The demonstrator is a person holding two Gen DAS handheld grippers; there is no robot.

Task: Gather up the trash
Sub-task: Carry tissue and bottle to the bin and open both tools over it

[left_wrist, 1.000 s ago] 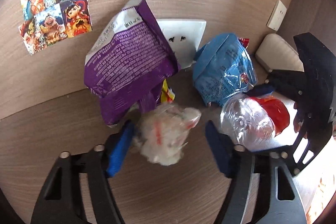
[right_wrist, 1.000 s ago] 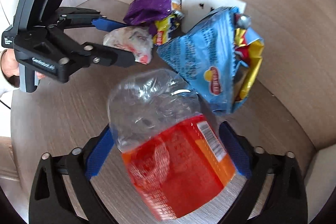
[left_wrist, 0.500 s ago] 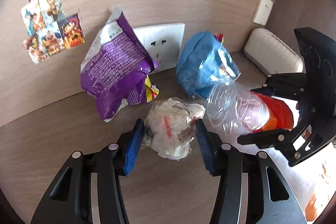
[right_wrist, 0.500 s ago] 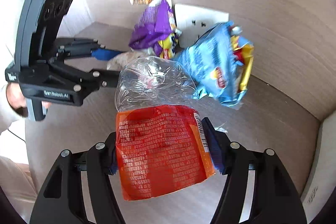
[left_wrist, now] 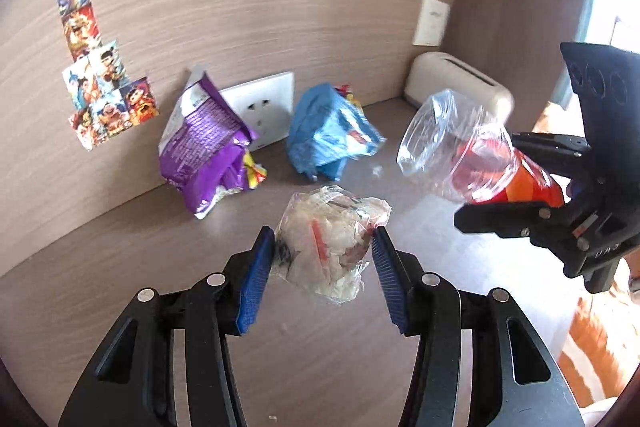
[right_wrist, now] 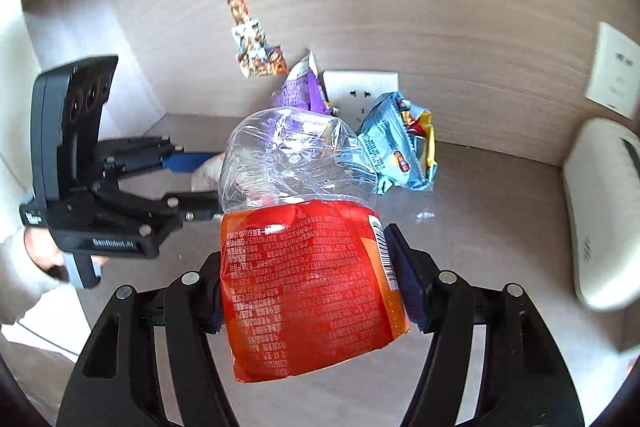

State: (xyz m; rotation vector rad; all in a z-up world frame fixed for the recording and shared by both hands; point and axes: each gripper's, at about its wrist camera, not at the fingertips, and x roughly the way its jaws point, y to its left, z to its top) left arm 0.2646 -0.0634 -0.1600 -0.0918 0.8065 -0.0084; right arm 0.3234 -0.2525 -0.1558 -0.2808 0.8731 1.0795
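My left gripper [left_wrist: 322, 233] is shut on a crumpled clear plastic wad [left_wrist: 328, 259] with white and red scraps inside, held above the wooden tabletop [left_wrist: 120, 267]. My right gripper [right_wrist: 304, 259] is shut on a crushed clear bottle [right_wrist: 300, 287], its pads pressing the red-orange label. In the left wrist view the bottle [left_wrist: 452, 147] hangs at the right, off the table. A purple snack bag [left_wrist: 204, 143] and a blue snack bag [left_wrist: 328, 135] stand against the back wall. The left gripper [right_wrist: 204, 183] shows at the left of the right wrist view.
A white wall socket [left_wrist: 264, 107] sits behind the bags, with cartoon stickers [left_wrist: 100, 95] to its left. A cream appliance [right_wrist: 600, 211] fills the right corner under a wall switch [left_wrist: 430, 21]. Crumbs [right_wrist: 424, 215] lie near the blue bag. A person's hand [right_wrist: 40, 259] holds the left gripper.
Both grippers closed on their items, the left on the wad and the right on the bottle. Both then rose and drew back from the wall.
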